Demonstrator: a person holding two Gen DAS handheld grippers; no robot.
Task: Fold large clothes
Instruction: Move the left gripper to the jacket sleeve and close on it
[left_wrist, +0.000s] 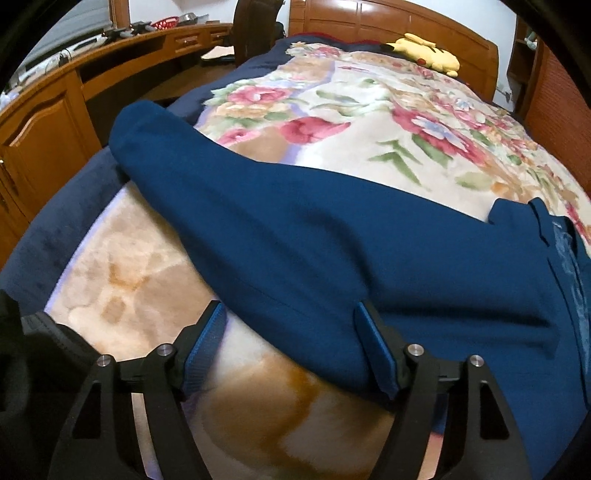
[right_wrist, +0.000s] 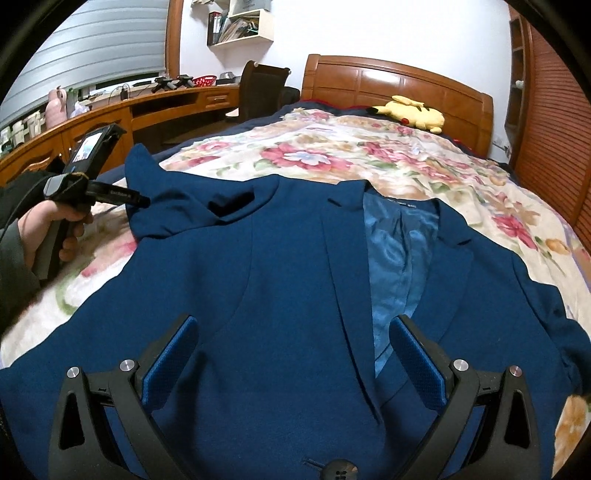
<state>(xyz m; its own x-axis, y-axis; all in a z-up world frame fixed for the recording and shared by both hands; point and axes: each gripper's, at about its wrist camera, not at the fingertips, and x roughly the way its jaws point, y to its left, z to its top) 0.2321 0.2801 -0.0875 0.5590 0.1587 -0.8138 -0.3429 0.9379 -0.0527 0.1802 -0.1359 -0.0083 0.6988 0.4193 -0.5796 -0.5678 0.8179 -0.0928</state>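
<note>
A dark blue suit jacket (right_wrist: 288, 280) lies front up on the floral blanket (right_wrist: 406, 166), lapels parted over a lighter blue lining (right_wrist: 399, 251). My right gripper (right_wrist: 295, 325) hovers open just above the jacket's front, nothing pinched between its blue pads. In the left wrist view the jacket's sleeve (left_wrist: 258, 221) runs from upper left to lower right across the blanket (left_wrist: 140, 288). My left gripper (left_wrist: 290, 317) is open at the sleeve's near edge, with that edge between the jaws and one finger (left_wrist: 373, 343) against the cloth. From the right wrist, a hand (right_wrist: 40, 229) holds the left gripper (right_wrist: 142, 201) at the sleeve end.
A yellow plush toy (right_wrist: 410, 112) lies by the wooden headboard (right_wrist: 388, 81). A wooden desk (right_wrist: 110, 110) with clutter and a dark chair (right_wrist: 262, 88) stand along the bed's left side. A slatted wooden panel (right_wrist: 554, 129) stands on the right.
</note>
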